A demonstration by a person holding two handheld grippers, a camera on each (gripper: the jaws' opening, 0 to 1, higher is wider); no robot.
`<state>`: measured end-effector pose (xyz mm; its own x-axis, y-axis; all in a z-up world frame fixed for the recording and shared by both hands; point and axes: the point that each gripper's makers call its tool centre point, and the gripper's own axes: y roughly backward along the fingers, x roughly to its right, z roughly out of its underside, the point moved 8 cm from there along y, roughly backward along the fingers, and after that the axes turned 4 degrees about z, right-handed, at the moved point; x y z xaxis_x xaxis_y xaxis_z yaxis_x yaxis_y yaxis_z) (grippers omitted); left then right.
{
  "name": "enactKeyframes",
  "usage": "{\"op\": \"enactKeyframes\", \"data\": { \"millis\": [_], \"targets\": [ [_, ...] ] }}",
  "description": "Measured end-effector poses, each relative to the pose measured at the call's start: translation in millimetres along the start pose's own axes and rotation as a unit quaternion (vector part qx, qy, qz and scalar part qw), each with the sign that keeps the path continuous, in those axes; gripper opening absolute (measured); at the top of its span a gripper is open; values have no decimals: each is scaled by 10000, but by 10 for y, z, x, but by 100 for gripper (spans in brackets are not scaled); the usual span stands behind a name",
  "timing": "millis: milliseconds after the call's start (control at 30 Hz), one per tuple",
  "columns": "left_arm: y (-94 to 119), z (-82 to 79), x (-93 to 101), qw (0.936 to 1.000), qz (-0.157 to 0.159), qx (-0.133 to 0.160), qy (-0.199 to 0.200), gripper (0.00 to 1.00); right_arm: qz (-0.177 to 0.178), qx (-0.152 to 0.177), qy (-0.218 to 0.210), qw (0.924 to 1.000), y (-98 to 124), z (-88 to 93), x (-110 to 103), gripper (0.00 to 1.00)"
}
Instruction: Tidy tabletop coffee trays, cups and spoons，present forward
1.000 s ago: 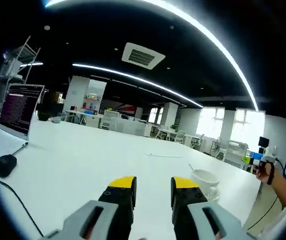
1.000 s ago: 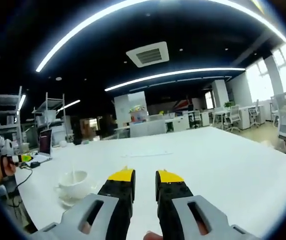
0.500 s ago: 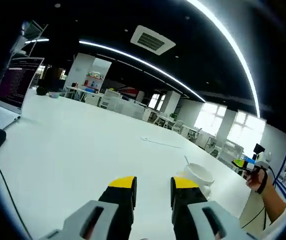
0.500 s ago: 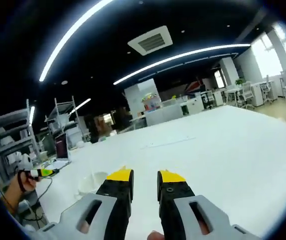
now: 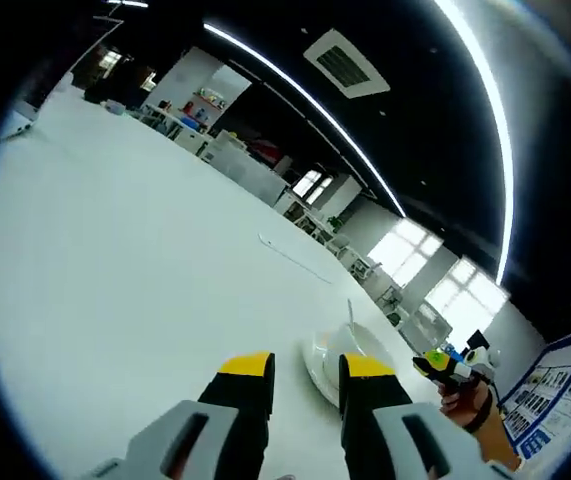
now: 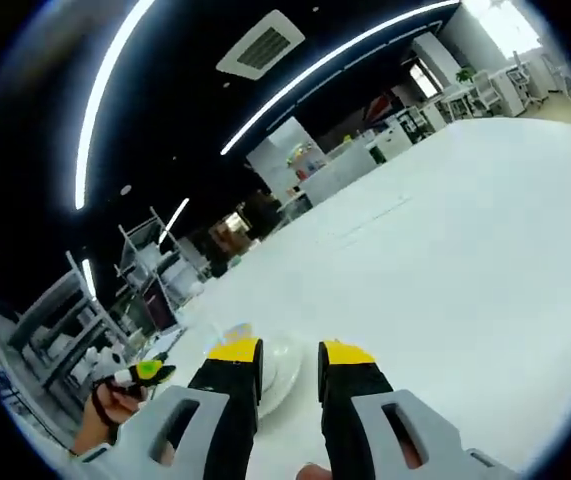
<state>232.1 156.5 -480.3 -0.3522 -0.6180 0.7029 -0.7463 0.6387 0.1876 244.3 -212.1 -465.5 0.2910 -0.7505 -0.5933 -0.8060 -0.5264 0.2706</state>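
Observation:
A white coffee cup (image 5: 357, 343) stands on a white saucer (image 5: 319, 364) on the white table (image 5: 125, 270), with a spoon (image 5: 350, 312) sticking up out of it. It sits just beyond my left gripper (image 5: 306, 369), partly behind the right jaw; the jaws stand apart with nothing between them. In the right gripper view the saucer (image 6: 279, 362) and the cup's rim (image 6: 233, 331) lie just past the left jaw of my right gripper (image 6: 289, 354), also open and holding nothing. A hand holds the other gripper (image 5: 448, 368) at the table's edge, and likewise the other gripper (image 6: 133, 376).
A thin cable (image 5: 293, 257) lies across the middle of the table, also the cable (image 6: 373, 213). Metal shelf racks (image 6: 155, 255) and a laptop (image 6: 161, 305) stand beyond the table's far left end. Office desks (image 5: 235, 160) line the background.
Both cameras have rolled and come closer to the cup and saucer, which now sit just past the jaw tips. The jaws' spacing is unchanged.

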Motion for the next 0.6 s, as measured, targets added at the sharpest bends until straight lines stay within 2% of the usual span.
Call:
{"op": "enactKeyframes", "data": {
  "millis": [67, 100, 200, 300, 367, 600],
  "targets": [
    [-70, 47, 26, 9999, 53, -94, 80, 28, -27, -110, -36, 9999, -49, 47, -19, 23],
    [-96, 68, 53, 9994, 111, -117, 309, 28, -84, -233, -91, 9997, -74, 85, -45, 23],
    [-197, 120, 59, 9989, 100, -234, 395, 28, -132, -501, -107, 9986, -179, 180, -96, 24],
    [-291, 180, 48, 9978, 29, -353, 553, 28, -161, -658, -183, 9975, -268, 253, -123, 24],
    [-364, 239, 33, 9957, 47, -478, 794, 28, -175, -770, -273, 9965, -311, 289, -128, 24],
    [-521, 378, 47, 9921, 61, -713, 1034, 28, -185, -1073, -280, 9937, -451, 409, -157, 24]
  ]
}}
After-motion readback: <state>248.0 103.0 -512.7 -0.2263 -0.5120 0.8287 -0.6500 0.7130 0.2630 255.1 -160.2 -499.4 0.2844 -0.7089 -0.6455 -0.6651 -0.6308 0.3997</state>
